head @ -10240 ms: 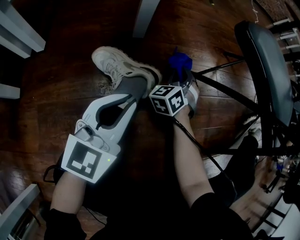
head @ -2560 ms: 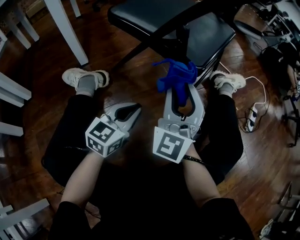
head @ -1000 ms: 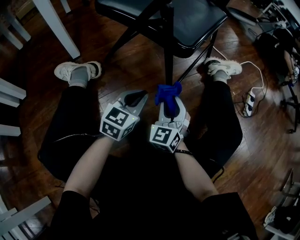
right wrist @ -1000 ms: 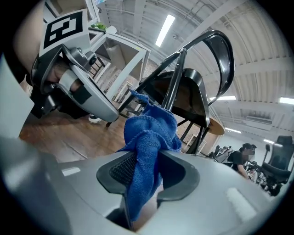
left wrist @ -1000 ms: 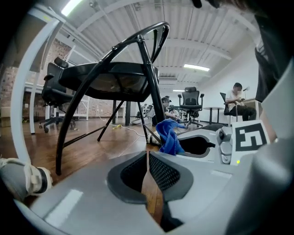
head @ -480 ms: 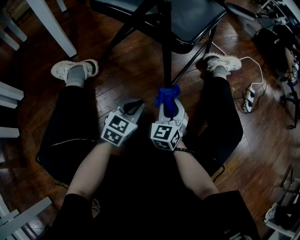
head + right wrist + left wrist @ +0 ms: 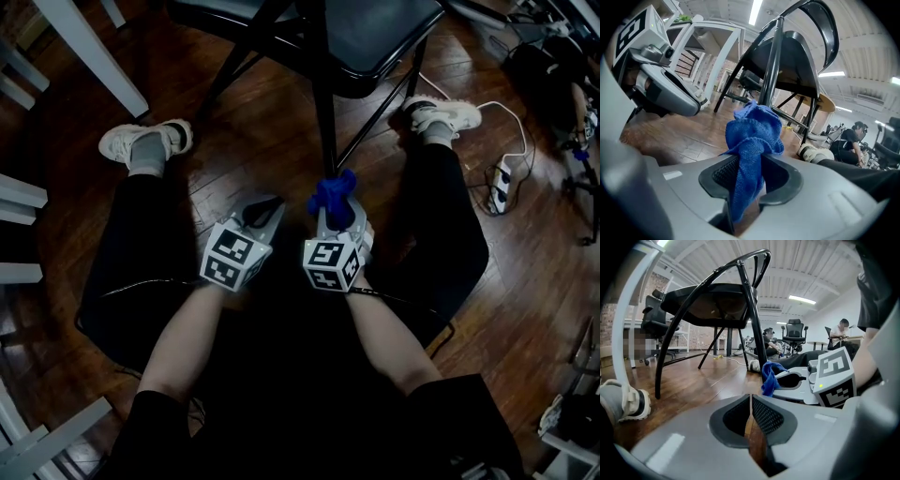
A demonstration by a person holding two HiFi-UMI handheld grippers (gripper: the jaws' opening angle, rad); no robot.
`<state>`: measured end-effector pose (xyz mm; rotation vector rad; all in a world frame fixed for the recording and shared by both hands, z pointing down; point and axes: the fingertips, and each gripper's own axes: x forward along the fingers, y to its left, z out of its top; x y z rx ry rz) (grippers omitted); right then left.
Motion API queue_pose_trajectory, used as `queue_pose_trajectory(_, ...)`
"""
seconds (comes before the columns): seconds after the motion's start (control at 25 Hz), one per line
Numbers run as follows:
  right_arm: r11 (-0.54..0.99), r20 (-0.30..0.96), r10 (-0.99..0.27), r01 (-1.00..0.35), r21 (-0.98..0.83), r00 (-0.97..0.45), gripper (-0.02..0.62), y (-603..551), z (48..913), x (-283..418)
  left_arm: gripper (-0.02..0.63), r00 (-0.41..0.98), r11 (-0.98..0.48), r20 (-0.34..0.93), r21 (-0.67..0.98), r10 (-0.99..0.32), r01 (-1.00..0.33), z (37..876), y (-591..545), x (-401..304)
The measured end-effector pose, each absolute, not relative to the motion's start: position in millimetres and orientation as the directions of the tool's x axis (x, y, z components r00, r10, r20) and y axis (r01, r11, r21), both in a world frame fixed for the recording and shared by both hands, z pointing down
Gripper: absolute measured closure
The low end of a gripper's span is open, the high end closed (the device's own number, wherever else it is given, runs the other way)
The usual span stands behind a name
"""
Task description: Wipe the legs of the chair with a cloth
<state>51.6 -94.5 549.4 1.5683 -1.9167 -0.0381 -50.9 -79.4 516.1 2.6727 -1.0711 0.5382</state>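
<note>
A black folding chair (image 7: pixel 375 42) stands on the wooden floor in front of me. Its front leg (image 7: pixel 324 112) runs down toward my hands. My right gripper (image 7: pixel 336 204) is shut on a bunched blue cloth (image 7: pixel 333 190), which sits at the lower end of that leg; whether they touch I cannot tell. In the right gripper view the cloth (image 7: pixel 752 136) rises between the jaws of the right gripper (image 7: pixel 749 180), with the leg (image 7: pixel 769 65) right behind it. My left gripper (image 7: pixel 267 208) is beside it on the left, shut and empty (image 7: pixel 751 401).
I sit on the floor with a shoe (image 7: pixel 141 141) on the left and another (image 7: pixel 441 114) on the right of the chair. White furniture legs (image 7: pixel 89 56) stand at the left. A power strip (image 7: pixel 503 187) with a cable lies at the right.
Both grippers have sunk lower toward the floor. The right one has carried the cloth down along the chair's front leg to its lower end.
</note>
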Motion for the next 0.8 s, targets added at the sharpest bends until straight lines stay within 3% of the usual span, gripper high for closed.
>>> queue_pose_trajectory(0.28,0.293,0.469,-0.88,-0.865,0.408,-0.077,0.445,-95,556,53,0.588,0.669,-0.711,0.421,0.078,-0.612,-0.699,521,-77,-51)
queue_pose_trajectory(0.56,0.354,0.636,-0.756,-0.914,0.199,-0.154,0.485,-85,568,60,0.588,0.673,-0.708,0.433,0.105,-0.6,-0.698,529,-74,-50)
queue_pose_trajectory(0.68,0.422,0.672,-0.695,-0.902,0.092,-0.256,0.497,-76,550,55,0.588,0.67,-0.712,0.434,0.088,-0.602,-0.696,526,-74,-50)
queue_pose_trajectory(0.8,0.516,0.61,-0.69,-0.856,0.035,-0.391,0.502,-71,507,49,0.588,0.672,-0.714,0.43,0.086,-0.602,-0.695,524,-75,-50)
